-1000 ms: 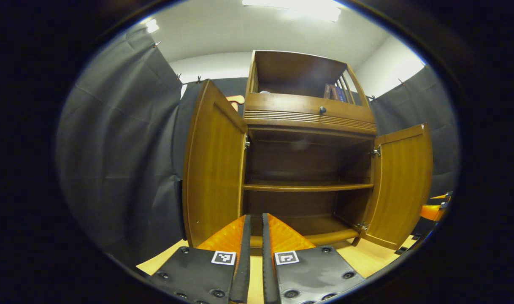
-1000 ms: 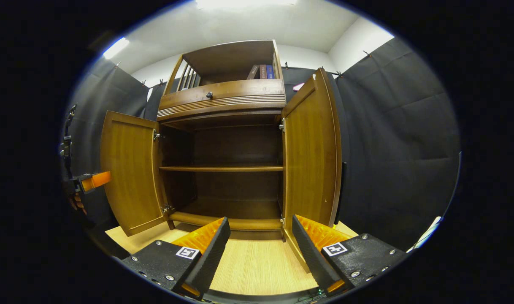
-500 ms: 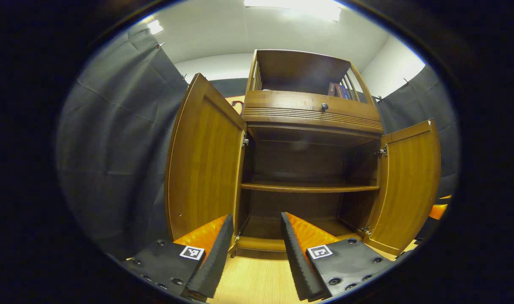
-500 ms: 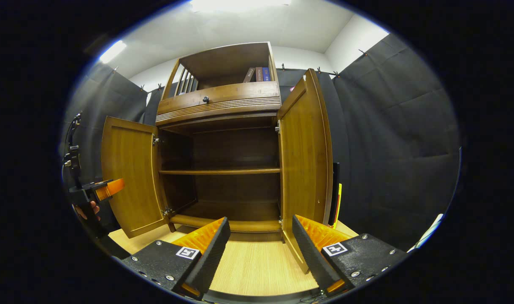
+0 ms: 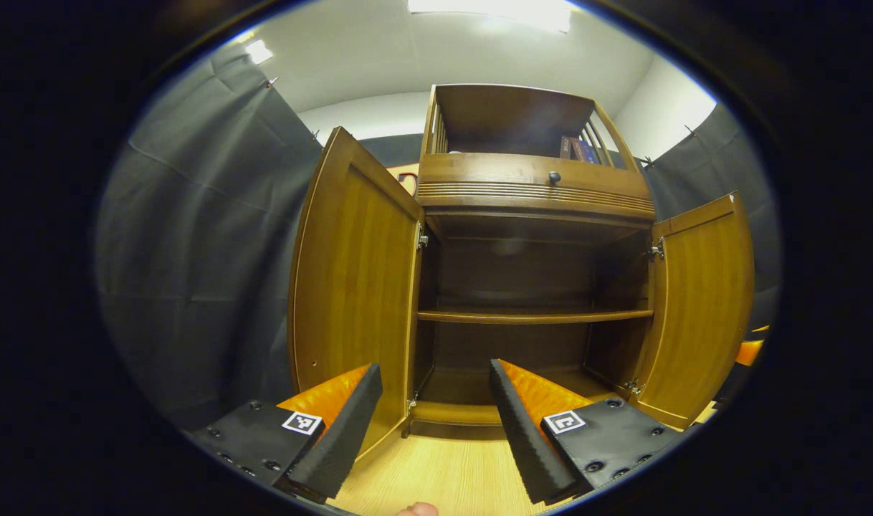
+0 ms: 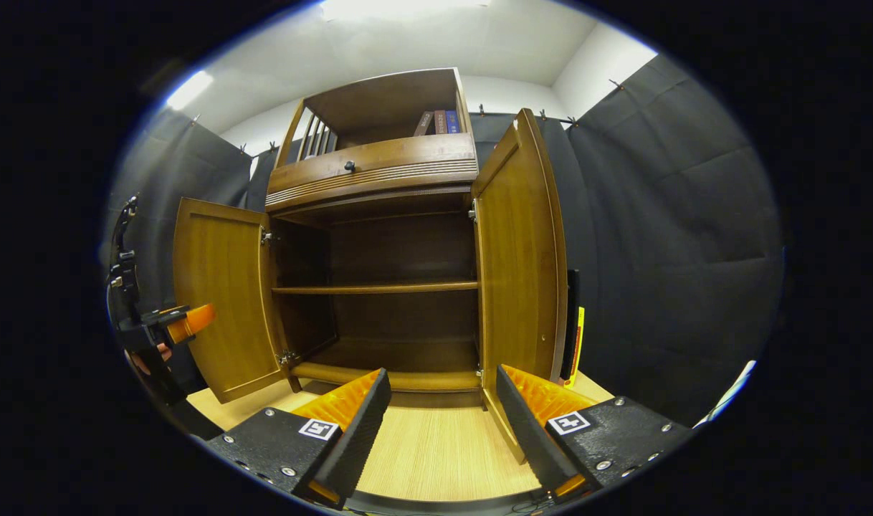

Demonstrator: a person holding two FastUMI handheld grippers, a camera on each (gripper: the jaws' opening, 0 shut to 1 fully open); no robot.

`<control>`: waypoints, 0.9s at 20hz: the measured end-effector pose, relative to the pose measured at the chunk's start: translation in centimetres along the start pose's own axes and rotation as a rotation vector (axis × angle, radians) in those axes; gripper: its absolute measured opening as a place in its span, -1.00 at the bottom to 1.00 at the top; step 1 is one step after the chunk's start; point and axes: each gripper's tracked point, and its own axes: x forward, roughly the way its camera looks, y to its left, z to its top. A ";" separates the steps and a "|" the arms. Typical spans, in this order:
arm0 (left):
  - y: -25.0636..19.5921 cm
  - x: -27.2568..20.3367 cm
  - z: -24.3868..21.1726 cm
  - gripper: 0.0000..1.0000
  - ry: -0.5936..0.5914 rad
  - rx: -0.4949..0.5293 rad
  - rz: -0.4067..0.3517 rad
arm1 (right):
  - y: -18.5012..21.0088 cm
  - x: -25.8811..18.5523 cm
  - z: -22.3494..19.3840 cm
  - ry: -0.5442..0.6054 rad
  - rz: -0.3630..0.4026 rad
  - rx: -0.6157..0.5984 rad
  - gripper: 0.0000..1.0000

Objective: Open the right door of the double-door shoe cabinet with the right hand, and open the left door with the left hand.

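The left tool [image 5: 435, 419] has its two fingers spread wide apart, with nothing between them. They point forward and a little up. A small bit of a fingertip [image 5: 418, 509] peeks in at the very bottom of the left gripper view. The right tool [image 6: 442, 423] is also wide apart, and it holds nothing. In the right gripper view the left tool [image 6: 185, 322] shows far off at the left side, and a hand [image 6: 146, 358] is wrapped around its handle, holding it up.
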 end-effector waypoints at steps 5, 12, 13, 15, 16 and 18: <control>-0.6 -0.1 0.1 1.00 -0.008 0.009 -0.012 | 0.1 0.0 -0.2 0.008 0.003 -0.010 0.82; -1.4 0.4 0.5 0.86 -0.024 0.031 -0.027 | -0.2 0.2 0.1 -0.002 -0.008 -0.004 0.82; -1.5 0.5 0.6 0.93 -0.025 0.031 -0.030 | -0.3 0.1 0.1 -0.004 -0.010 -0.003 0.82; -1.5 0.4 0.5 0.86 -0.022 0.032 -0.030 | -0.3 0.2 0.1 -0.005 -0.012 0.002 0.82; -1.6 0.4 0.6 0.86 -0.023 0.033 -0.032 | -0.3 0.2 0.2 -0.007 -0.013 0.003 0.82; -1.5 0.3 0.7 0.86 -0.025 0.037 -0.035 | -0.2 0.3 0.2 -0.006 -0.014 0.001 0.82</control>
